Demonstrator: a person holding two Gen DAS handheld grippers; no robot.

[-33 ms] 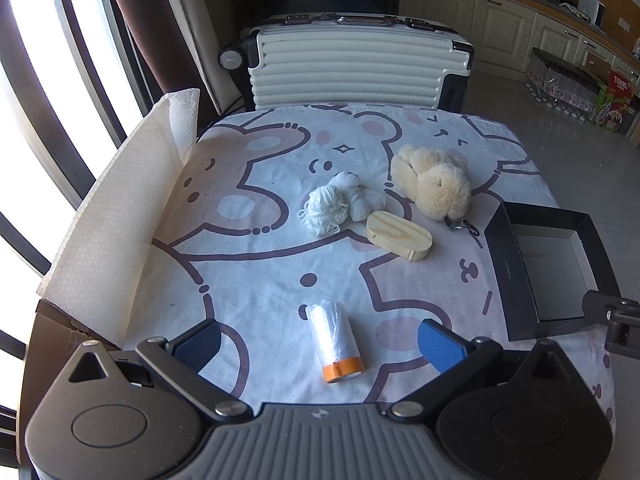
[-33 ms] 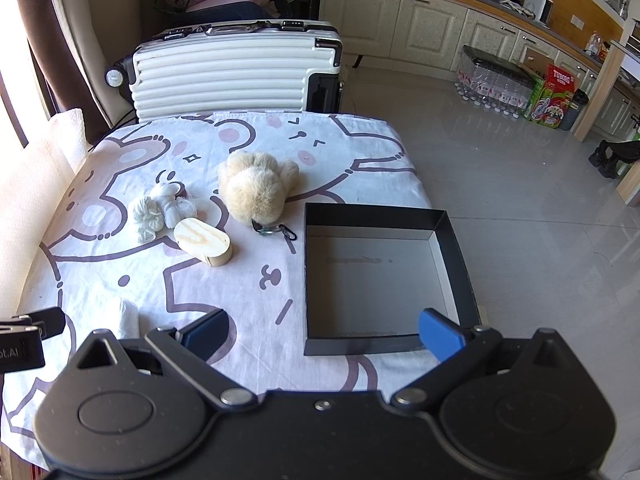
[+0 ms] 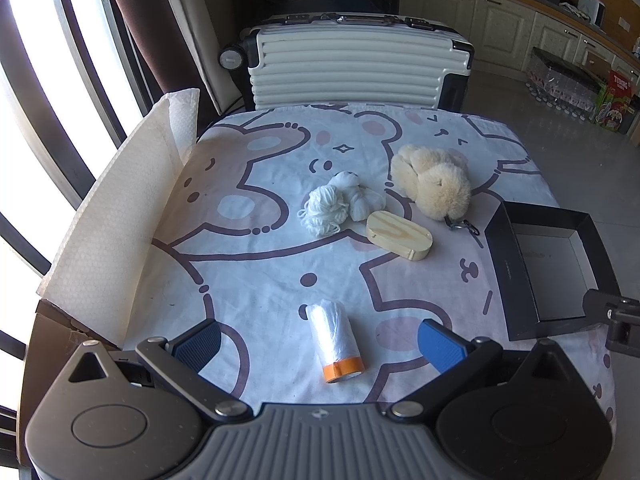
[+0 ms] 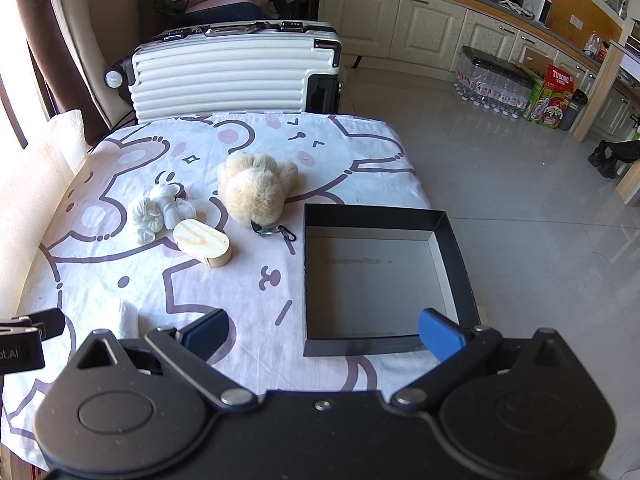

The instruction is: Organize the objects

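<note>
On the bear-print cloth lie a white plastic roll with an orange end (image 3: 338,340), a white yarn bundle (image 3: 340,206), an oval wooden box (image 3: 400,236) and a cream plush keychain (image 3: 434,184). My left gripper (image 3: 320,344) is open, its jaws either side of the plastic roll, above it. An empty black tray (image 4: 456,240) sits at the table's right edge. My right gripper (image 4: 324,334) is open and empty over the tray's near left corner. The right wrist view shows the yarn (image 4: 160,212), the wooden box (image 4: 202,242), the plush (image 4: 256,190) and part of the roll (image 4: 128,318).
A white ribbed suitcase (image 3: 360,68) stands behind the table. A folded white paper sheet (image 3: 116,216) stands along the table's left edge by the window. Kitchen cabinets and packed bottles (image 4: 500,84) are at the far right on the tiled floor.
</note>
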